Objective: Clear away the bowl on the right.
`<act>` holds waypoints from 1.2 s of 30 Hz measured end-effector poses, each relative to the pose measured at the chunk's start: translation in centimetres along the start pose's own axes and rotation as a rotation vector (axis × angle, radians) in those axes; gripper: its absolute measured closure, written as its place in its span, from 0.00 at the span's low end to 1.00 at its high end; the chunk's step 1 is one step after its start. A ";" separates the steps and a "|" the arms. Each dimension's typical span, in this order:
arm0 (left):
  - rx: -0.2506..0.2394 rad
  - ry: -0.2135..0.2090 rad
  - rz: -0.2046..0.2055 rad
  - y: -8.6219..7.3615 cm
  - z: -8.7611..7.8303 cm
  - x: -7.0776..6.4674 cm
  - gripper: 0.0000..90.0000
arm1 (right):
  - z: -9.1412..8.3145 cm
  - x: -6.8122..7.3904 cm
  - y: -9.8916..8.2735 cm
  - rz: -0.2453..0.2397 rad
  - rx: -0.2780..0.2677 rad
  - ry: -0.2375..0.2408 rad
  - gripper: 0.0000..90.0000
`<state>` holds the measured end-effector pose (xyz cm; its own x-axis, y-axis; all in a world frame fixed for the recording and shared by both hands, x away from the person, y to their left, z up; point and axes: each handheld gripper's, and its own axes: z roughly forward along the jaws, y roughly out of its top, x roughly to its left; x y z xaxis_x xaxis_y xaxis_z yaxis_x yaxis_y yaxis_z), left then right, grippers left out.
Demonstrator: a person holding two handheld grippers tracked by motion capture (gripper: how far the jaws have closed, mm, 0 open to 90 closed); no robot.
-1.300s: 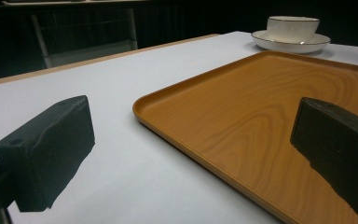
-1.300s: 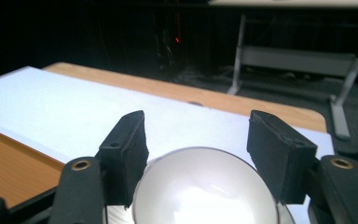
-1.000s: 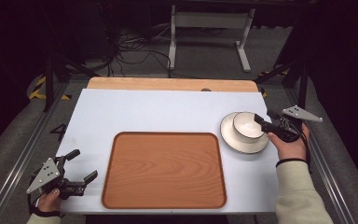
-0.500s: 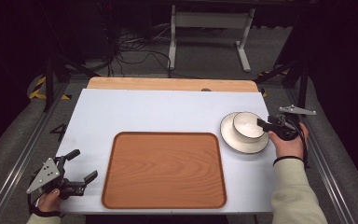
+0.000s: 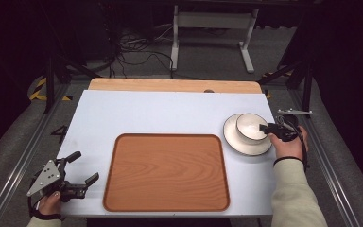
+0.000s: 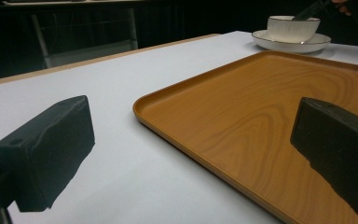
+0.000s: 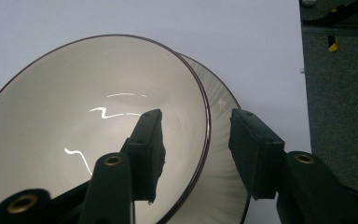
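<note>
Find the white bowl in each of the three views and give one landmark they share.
High view: the bowl sits on a saucer at the table's right side, by the right tool.
Left gripper view: bowl at top right, beyond the wooden tray.
Right gripper view: bowl fills the left, its rim between the jaws.
Shared landmark: the saucer under the bowl.

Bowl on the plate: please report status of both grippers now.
Right gripper straddles bowl rim, jaws closing, not yet pressing. Bowl sits on plate, right of tray. Left gripper open, idle at near-left table corner. Nothing in the way.
</note>
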<state>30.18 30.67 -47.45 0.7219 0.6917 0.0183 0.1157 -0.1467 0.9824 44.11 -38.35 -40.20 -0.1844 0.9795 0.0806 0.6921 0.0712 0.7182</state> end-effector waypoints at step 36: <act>0.002 0.002 -0.002 0.0 0.0 0.0 0.00 | 0.4 1.0 0.0 0.148 0.058 -0.074 0.91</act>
<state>30.19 30.64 -47.44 0.7201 0.6937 0.0168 0.1185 -0.1468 0.9820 44.23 -37.32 -40.36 -0.0275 0.9911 0.1301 0.7476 -0.0660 0.6609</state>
